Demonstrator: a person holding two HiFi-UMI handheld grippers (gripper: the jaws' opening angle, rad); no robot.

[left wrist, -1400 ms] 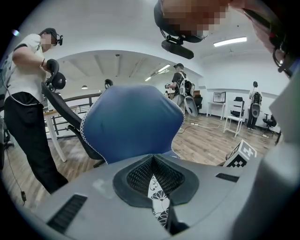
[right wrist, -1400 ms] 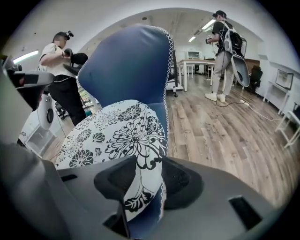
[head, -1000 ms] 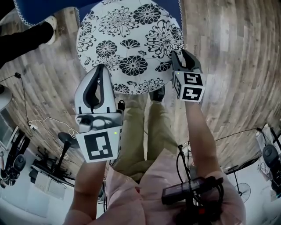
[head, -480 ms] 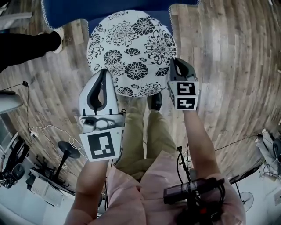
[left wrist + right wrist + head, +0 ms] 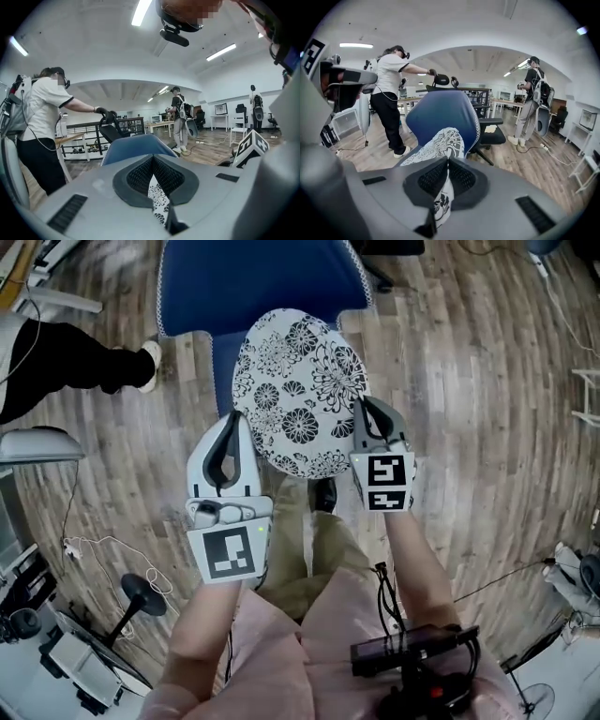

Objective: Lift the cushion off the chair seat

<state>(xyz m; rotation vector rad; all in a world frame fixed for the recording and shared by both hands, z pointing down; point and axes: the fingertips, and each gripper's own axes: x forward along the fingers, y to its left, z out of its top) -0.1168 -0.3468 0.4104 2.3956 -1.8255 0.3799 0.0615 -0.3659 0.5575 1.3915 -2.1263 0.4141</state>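
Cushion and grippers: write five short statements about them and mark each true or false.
1. The left gripper is shut on the cushion. True.
2. The right gripper is open and holds nothing. False: its jaws are closed on the cushion's edge.
3. The cushion is plain blue. False: it is white with a black flower print; the chair is the blue thing.
4. The chair stands on a wooden floor. True.
5. Nobody else is in the room. False: a person in a white shirt and another person stand behind the chair.
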